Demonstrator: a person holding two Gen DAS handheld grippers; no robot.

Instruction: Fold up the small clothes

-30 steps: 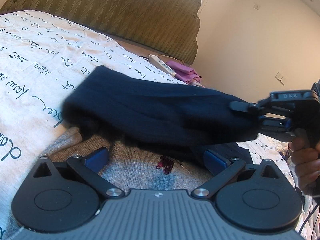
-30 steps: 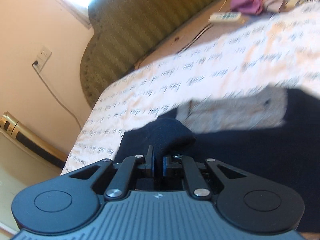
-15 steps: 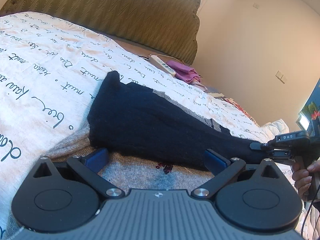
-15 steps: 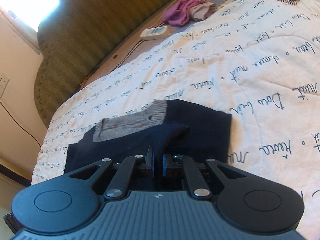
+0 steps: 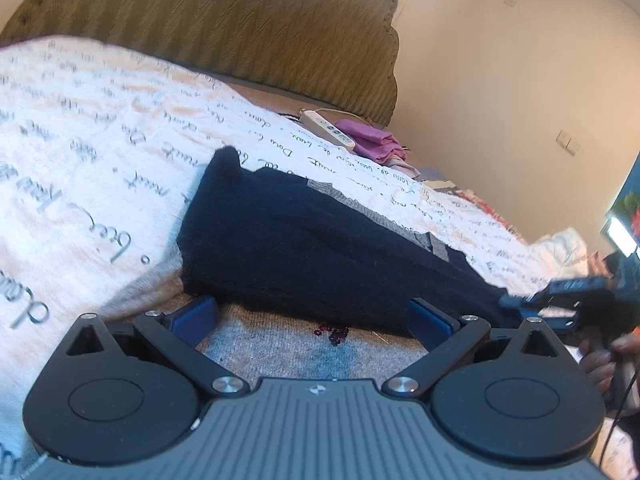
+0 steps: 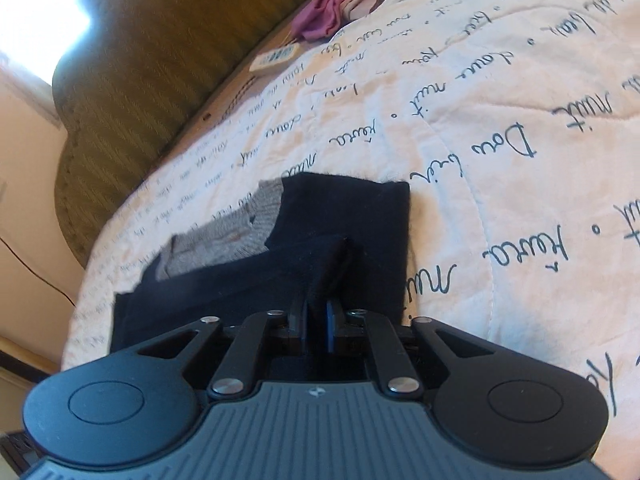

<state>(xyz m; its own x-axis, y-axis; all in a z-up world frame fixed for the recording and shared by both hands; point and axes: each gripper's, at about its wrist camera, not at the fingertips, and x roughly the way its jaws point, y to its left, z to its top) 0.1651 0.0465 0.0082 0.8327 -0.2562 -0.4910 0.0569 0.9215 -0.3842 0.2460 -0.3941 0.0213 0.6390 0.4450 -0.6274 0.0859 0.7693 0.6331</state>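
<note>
A small navy and grey knit sweater (image 5: 320, 248) lies on the white script-printed quilt (image 5: 100, 160). My left gripper (image 5: 314, 312) is open, its blue pads (image 5: 196, 316) spread over the grey knit (image 5: 280, 344) beside a small dark-red motif. The navy sleeve (image 6: 320, 264) is folded across the body, and its end rises in a tent into my right gripper (image 6: 317, 304). That gripper's jaws are opening with the sleeve still pinched between them. In the left wrist view the right gripper (image 5: 516, 306) sits low at the sweater's right end. A grey ribbed collar (image 6: 224, 236) shows beyond the sleeve.
An olive padded headboard (image 5: 240, 20) runs behind the bed. A white power strip (image 5: 328, 130) and a crumpled purple cloth (image 5: 372, 140) lie by it. A person's hand (image 5: 600, 360) holds the right gripper's handle. Bare quilt (image 6: 520, 160) spreads right of the sweater.
The right gripper carried the navy sleeve down and to the right, from hanging in the air to lying across the sweater. Its jaws have parted slightly. The left gripper stayed put.
</note>
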